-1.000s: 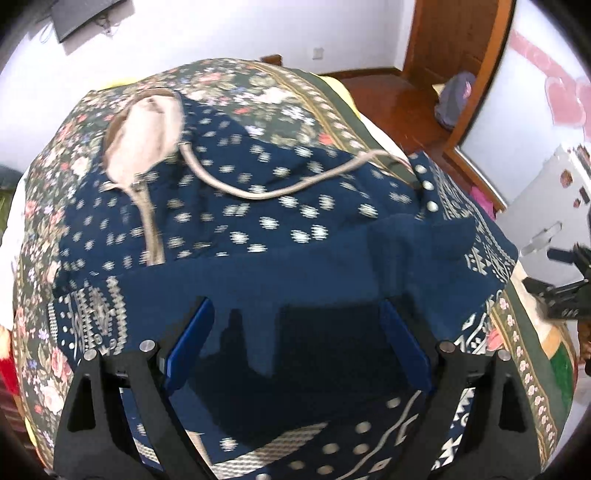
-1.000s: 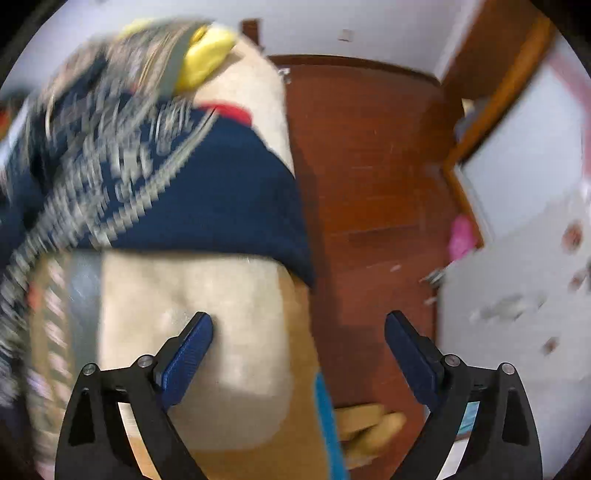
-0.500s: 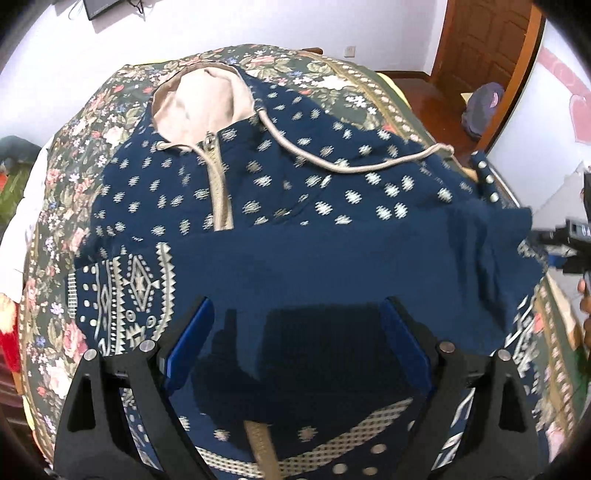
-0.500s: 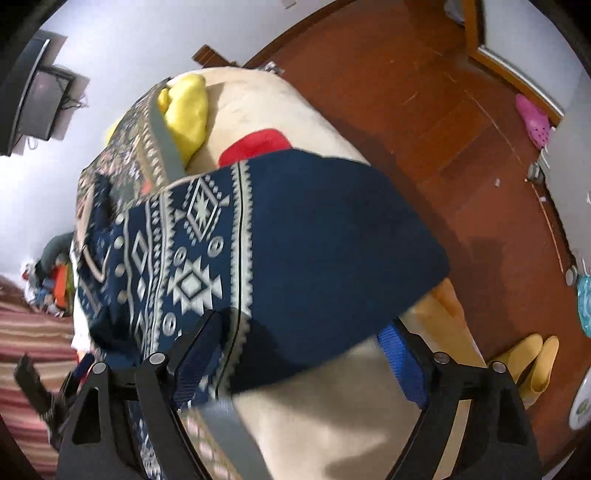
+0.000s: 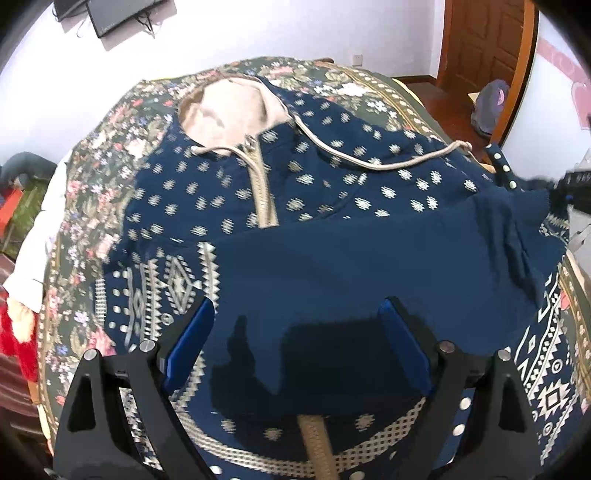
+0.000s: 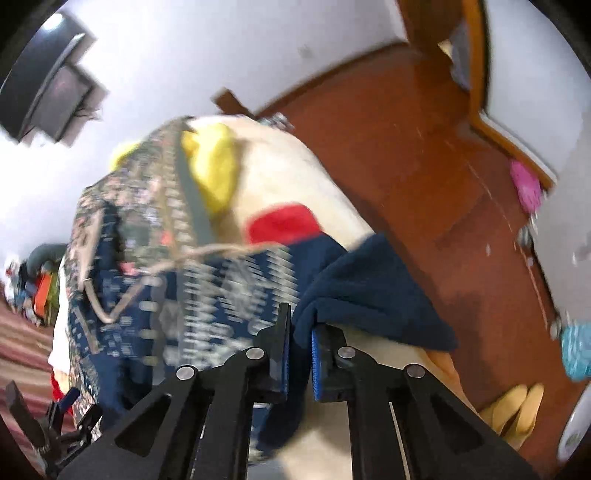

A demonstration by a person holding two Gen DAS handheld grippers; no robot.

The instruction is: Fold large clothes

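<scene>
In the left wrist view, your left gripper hangs wide open above the navy hoodie, gripping nothing; the hoodie lies spread on the floral bedspread. In the right wrist view, your right gripper has just closed, pinching the hoodie's plain navy edge beside the bedspread.

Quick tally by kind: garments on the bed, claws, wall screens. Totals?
Garments: 1, the navy patterned hoodie on the floral bedspread
Claws: 2, left claw open, right claw shut on the hoodie's plain navy edge
Wall screens: 1, the wall screen
Total: 4
</scene>
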